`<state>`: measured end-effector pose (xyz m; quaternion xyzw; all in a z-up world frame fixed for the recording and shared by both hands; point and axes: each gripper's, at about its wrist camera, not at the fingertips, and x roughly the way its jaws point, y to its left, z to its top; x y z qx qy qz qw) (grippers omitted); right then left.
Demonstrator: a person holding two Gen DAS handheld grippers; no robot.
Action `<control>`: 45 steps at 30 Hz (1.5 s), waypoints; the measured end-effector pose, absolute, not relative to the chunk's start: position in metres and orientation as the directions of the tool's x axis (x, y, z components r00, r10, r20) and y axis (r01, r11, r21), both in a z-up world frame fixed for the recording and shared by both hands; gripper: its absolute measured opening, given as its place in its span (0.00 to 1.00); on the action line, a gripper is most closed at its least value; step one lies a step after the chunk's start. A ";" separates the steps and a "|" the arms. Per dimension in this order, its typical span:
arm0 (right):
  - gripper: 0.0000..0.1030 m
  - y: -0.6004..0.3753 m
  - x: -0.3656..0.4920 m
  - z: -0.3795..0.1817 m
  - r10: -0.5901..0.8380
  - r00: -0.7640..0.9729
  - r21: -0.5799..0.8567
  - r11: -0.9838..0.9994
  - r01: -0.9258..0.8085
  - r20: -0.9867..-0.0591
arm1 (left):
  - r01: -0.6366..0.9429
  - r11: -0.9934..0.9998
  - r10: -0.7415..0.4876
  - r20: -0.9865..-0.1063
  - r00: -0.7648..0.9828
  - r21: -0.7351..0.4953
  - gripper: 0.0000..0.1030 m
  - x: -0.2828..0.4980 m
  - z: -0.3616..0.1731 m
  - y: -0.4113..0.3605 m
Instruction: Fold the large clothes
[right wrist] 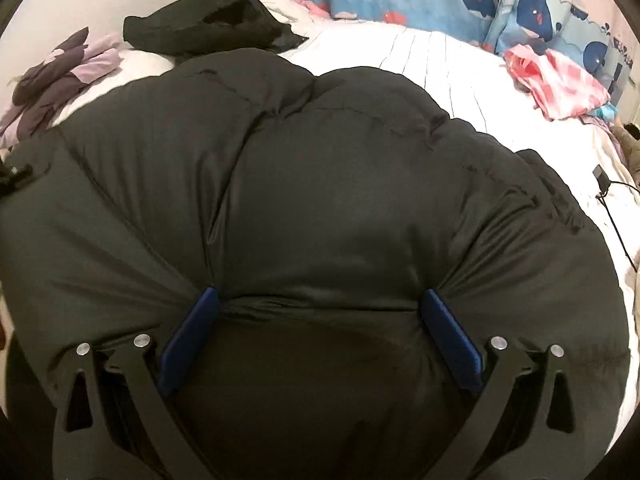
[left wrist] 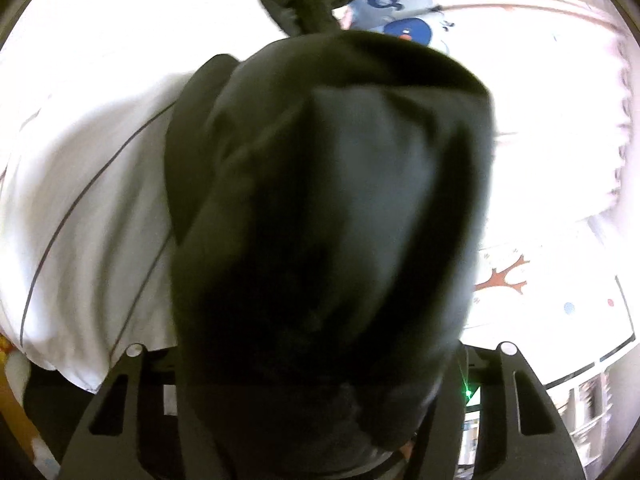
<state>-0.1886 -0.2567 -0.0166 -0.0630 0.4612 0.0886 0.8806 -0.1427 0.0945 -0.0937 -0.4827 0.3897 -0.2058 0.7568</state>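
Where jacket (right wrist: pixel 320 208) lies, white bed (right wrist: pixel 460 64).

The puffer jacket (right wrist: pixel 320 208) is black with a dull sheen, its quilted panels stitched in matching dark thread. The right hand-held gripper (right wrist: pixel 318 312) has deep blue pads (right wrist: pixel 188 340) on black arms with silver rivets. The bed sheet (right wrist: pixel 452 68) is white with thin grey stripes. Behind it the pillows (right wrist: pixel 532 8) are light blue, printed with navy whales marked with red spots. A crumpled cloth (right wrist: pixel 560 84) is pink and white. At the left lies fabric (right wrist: pixel 52 88) in lilac and dark purple. In the left wrist view the dark fabric (left wrist: pixel 328 208) looks black, though blur leaves its shade uncertain; beside it lies white cloth (left wrist: pixel 80 216) with thin grey lines.
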 end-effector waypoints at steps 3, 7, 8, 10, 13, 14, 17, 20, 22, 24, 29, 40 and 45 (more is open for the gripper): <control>0.94 -0.260 -0.200 0.003 0.131 0.590 0.020 0.981 -0.191 -0.797 | -0.036 0.486 -0.681 -0.405 0.610 -0.873 0.54 -0.147 -0.085 0.089; 0.94 -0.239 -0.207 -0.010 0.118 0.571 -0.036 0.967 -0.251 -0.813 | -0.023 0.531 -0.664 -0.433 0.609 -0.847 0.54 -0.145 -0.075 0.087; 0.94 -0.234 -0.210 -0.019 0.092 0.583 -0.078 0.963 -0.260 -0.807 | -0.022 0.538 -0.664 -0.440 0.604 -0.843 0.54 -0.145 -0.074 0.083; 0.94 -0.232 -0.208 -0.020 0.081 0.572 -0.091 0.960 -0.265 -0.816 | -0.011 0.553 -0.660 -0.447 0.604 -0.833 0.54 -0.147 -0.065 0.079; 0.94 -0.239 -0.213 0.007 0.138 0.616 -0.021 0.969 -0.244 -0.775 | 0.027 0.609 -0.638 -0.470 0.610 -0.792 0.54 -0.161 -0.054 0.072; 0.94 -0.237 -0.215 0.014 0.143 0.637 -0.027 0.968 -0.250 -0.757 | 0.032 0.628 -0.629 -0.483 0.610 -0.778 0.54 -0.165 -0.053 0.073; 0.94 -0.221 -0.203 0.006 0.145 0.580 -0.047 0.951 -0.304 -0.801 | 0.034 0.657 -0.608 -0.502 0.615 -0.753 0.54 -0.170 -0.052 0.064; 0.94 -0.206 -0.197 -0.021 0.064 0.588 -0.151 0.939 -0.309 -0.806 | 0.087 0.694 -0.604 -0.511 0.612 -0.715 0.54 -0.169 -0.032 0.040; 0.94 -0.210 -0.193 -0.020 0.059 0.577 -0.146 0.942 -0.303 -0.815 | 0.153 0.727 -0.601 -0.514 0.612 -0.669 0.54 -0.177 -0.015 0.019; 0.94 -0.215 -0.191 -0.018 0.068 0.573 -0.130 0.946 -0.297 -0.817 | 0.218 0.752 -0.603 -0.515 0.609 -0.623 0.54 -0.179 0.002 -0.006; 0.94 -0.240 -0.195 -0.007 0.115 0.545 -0.073 0.947 -0.311 -0.831 | 0.353 0.787 -0.606 -0.527 0.597 -0.506 0.54 -0.193 0.032 -0.066; 0.94 -0.380 -0.237 0.036 0.212 0.653 0.149 0.977 -0.152 -0.727 | 0.482 0.804 -0.590 -0.561 0.581 -0.347 0.54 -0.227 0.046 -0.141; 0.94 -0.424 -0.260 0.027 0.197 0.662 0.211 0.976 -0.060 -0.723 | 0.500 0.822 -0.556 -0.580 0.596 -0.274 0.54 -0.247 0.043 -0.160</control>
